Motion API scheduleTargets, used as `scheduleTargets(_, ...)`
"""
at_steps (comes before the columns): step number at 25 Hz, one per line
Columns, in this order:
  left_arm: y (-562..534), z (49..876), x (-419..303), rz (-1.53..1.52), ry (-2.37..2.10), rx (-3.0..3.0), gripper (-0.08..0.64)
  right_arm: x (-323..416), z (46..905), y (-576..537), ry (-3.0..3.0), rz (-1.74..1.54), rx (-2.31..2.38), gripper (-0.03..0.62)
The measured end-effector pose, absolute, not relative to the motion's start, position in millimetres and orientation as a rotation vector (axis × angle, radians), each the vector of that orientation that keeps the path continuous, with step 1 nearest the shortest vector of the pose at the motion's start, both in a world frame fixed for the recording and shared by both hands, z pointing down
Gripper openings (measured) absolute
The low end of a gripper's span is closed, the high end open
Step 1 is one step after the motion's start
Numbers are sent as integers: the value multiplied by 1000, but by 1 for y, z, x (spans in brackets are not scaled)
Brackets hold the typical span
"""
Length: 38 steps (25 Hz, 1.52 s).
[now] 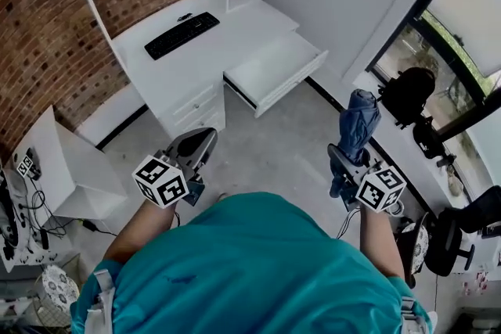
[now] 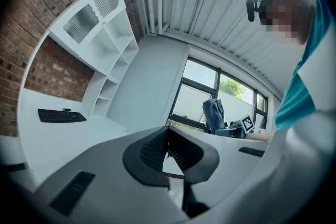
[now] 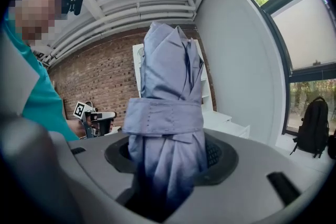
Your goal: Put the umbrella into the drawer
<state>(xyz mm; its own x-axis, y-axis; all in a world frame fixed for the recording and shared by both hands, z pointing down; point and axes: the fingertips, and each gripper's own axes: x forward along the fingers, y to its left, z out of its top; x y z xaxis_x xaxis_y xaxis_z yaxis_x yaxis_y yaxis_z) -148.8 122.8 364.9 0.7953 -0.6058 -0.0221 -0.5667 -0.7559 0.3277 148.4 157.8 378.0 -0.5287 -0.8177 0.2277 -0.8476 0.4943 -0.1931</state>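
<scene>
Holding the folded umbrella (image 1: 358, 117) clamped in the right gripper (image 1: 344, 158), left gripper (image 1: 196, 146) closed on nothing; likely light, soft fabric over stiff core, best gripped below the strap.

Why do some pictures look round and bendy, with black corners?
Left gripper view and right gripper view: wide-angle lenses curve straight lines and leave black corners. Right gripper view: the umbrella looks huge, its lower end in shadow. Head view: less bent, filling the frame.
</scene>
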Motion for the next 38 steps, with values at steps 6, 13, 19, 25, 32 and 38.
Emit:
scheduleTargets(6,22,355,-179,-158,-812,2714,15,116,362,66,-2603,423,1548,245)
scheduleTargets(13,-55,367,-189,-130,-777,2683,15,105,369,-12,-2556,476,1552,245)
scheduleTargets(19,-103,377,-178,-107,-811,2660,15,122,376,-71,-2559,497,1525,245)
scheduleTargets(25,-157,380,-139,-88,-929,2646,15,168,379,-149,-2636,488,1431,245)
scheduleTargets(32,-225,375,-79,-172,-1097,2534,15,223,380,-236,-2677,428,1237,245)
scheduleTargets(38,-263,369,-57,-152,-1124,2554,15,242,391,-274,-2670,449,1216,245)
